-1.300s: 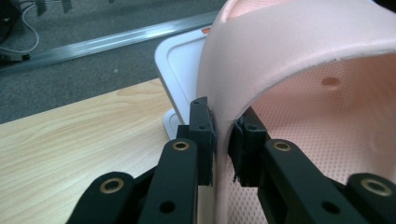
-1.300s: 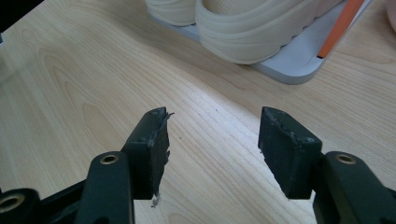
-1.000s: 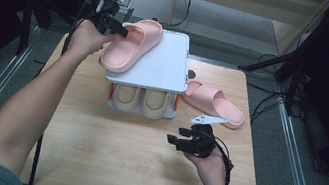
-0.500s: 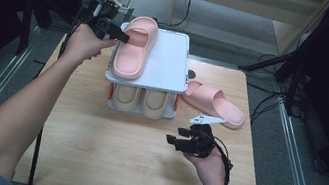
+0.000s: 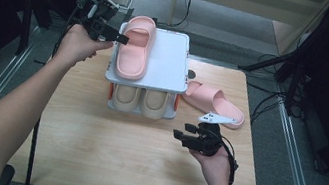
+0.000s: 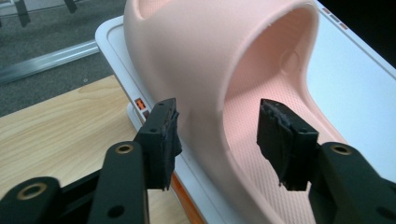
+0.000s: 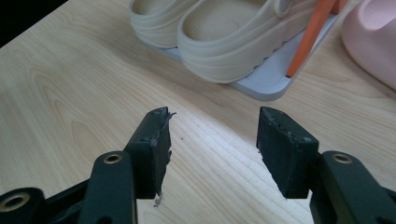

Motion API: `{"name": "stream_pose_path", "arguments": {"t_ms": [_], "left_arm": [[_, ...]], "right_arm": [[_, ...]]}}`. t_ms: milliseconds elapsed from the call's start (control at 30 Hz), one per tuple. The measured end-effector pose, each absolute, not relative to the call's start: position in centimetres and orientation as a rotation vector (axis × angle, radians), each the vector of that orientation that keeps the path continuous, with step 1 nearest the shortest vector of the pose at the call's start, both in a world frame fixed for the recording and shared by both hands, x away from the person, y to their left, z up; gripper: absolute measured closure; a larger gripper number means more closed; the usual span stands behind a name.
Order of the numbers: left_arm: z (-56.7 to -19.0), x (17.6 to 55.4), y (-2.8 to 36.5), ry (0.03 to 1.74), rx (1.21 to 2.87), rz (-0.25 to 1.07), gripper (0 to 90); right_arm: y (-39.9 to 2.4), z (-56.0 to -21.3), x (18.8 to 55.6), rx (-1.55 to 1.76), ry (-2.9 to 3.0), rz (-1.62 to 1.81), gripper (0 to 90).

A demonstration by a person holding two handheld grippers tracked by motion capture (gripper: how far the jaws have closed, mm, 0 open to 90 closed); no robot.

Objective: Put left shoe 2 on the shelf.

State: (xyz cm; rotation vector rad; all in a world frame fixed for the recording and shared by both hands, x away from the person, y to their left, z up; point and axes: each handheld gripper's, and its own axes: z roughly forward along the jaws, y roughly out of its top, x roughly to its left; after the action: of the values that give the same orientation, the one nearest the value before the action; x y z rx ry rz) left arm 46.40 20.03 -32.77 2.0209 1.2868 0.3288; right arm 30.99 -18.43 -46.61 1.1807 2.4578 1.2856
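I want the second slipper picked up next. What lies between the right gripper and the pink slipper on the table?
Nothing visible: bare wood separates the right gripper from the pink slipper; the shoe rack stands to one side.

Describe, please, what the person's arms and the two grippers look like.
Both forearms are bare. Each gripper, left gripper and right gripper, is black with two blocky jaws, brass-ringed screw holes and a trailing black cable. A pale three-cornered plate tops the right one.

No legible text, labels, brands or nos. on any item in any view.
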Motion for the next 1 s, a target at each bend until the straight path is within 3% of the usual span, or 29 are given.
{"name": "stream_pose_path", "arguments": {"t_ms": [567,1000], "left_arm": [[-33.2,42.0,21.4,1.215,2.037,0.303,41.1],[-35.1,38.6,23.4,1.209,1.980,0.253,40.3]], "right_arm": [[-22.0,-46.3,33.3,1.242,2.347,1.271,51.5],[-24.2,-47.0,37.3,1.337,2.298,1.210,71.6]]}}
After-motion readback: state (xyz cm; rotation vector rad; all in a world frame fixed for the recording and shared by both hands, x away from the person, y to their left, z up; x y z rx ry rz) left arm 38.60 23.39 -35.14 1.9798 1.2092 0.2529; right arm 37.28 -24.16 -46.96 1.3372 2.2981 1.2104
